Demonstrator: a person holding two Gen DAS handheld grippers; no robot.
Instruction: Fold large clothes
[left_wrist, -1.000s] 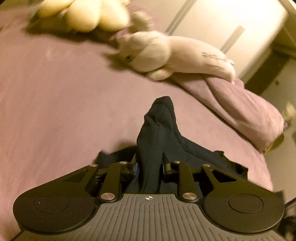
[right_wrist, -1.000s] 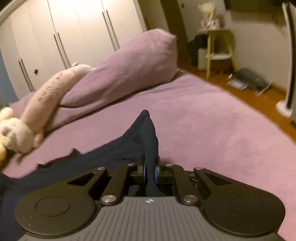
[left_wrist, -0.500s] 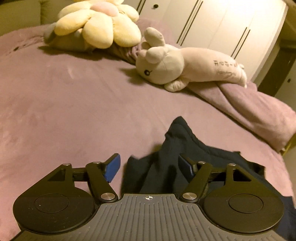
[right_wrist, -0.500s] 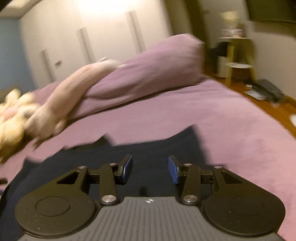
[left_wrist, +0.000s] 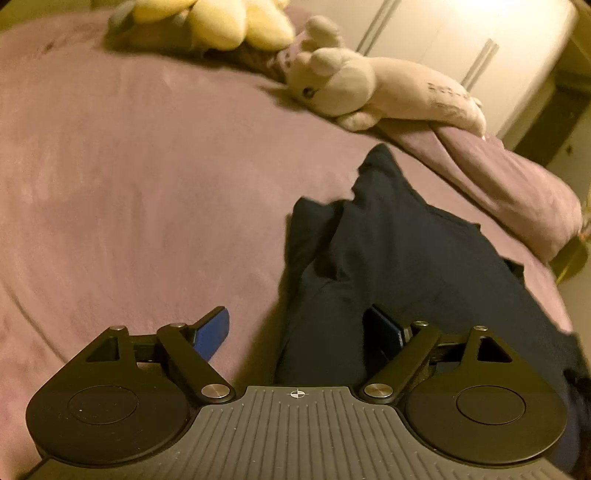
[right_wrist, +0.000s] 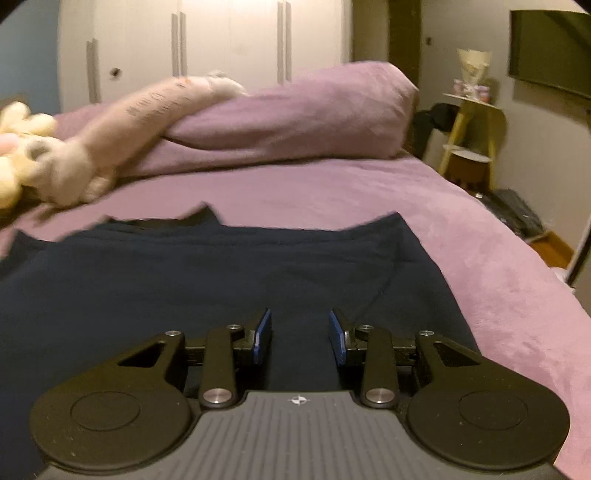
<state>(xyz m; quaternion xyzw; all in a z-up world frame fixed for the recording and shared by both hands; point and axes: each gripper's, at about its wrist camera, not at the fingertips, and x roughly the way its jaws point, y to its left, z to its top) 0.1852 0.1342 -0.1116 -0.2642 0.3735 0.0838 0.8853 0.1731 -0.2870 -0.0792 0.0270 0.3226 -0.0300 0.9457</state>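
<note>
A dark navy garment (left_wrist: 406, 258) lies on the purple bed (left_wrist: 129, 166). In the left wrist view its near corner is bunched and creased. My left gripper (left_wrist: 299, 332) is open, low over the garment's left edge; the cloth lies between the jaws but is not held. In the right wrist view the garment (right_wrist: 203, 273) lies fairly flat, its far edge uneven. My right gripper (right_wrist: 300, 339) is open and empty just above the garment.
A long pink plush rabbit (left_wrist: 373, 92) and a yellow flower cushion (left_wrist: 221, 22) lie at the head of the bed beside a purple pillow (right_wrist: 295, 114). White wardrobes (right_wrist: 221, 40) stand behind. A yellow side table (right_wrist: 469, 136) and floor clutter are beyond the bed's right edge.
Both grippers were shut on pinched-up folds of the garment one second ago. Both have opened and let go. The cloth has dropped onto the bed and both grippers have pulled back slightly.
</note>
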